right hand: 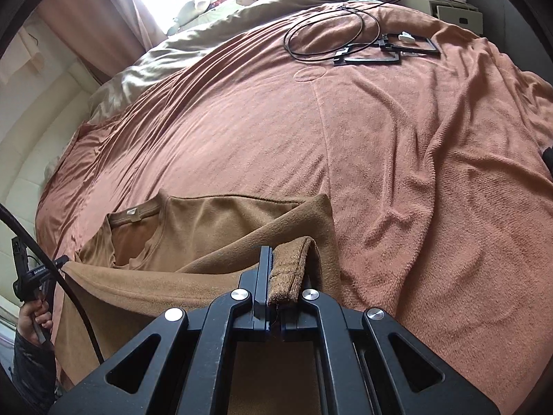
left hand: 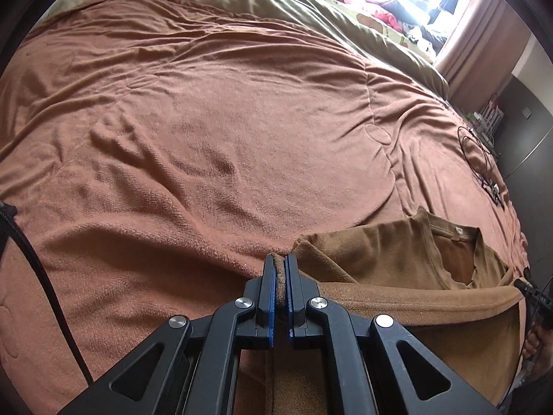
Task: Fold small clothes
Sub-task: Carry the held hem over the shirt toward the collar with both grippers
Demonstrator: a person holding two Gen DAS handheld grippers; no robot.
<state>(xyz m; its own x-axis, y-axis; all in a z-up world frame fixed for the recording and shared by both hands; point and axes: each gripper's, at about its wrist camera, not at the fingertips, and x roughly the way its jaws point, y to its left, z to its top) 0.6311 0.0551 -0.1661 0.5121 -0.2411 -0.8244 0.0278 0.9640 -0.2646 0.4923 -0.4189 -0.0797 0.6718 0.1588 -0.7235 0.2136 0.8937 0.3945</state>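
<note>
Both grippers clench the brown fleece long-sleeved top [right hand: 214, 228]: left gripper [left hand: 280, 269] on its hem edge, right gripper [right hand: 276, 263] on the ribbed cuff, above the rust-coloured bed blanket [left hand: 207, 103].

You have a plain brown shirt [right hand: 221, 228] with a small white neck label on a plain salmon-pink blanket [right hand: 345, 145], an olive quilt [left hand: 311, 14] past it, black cables [right hand: 325, 38] lying on the pink, and black tools with blue pads [left hand: 272, 297].
</note>
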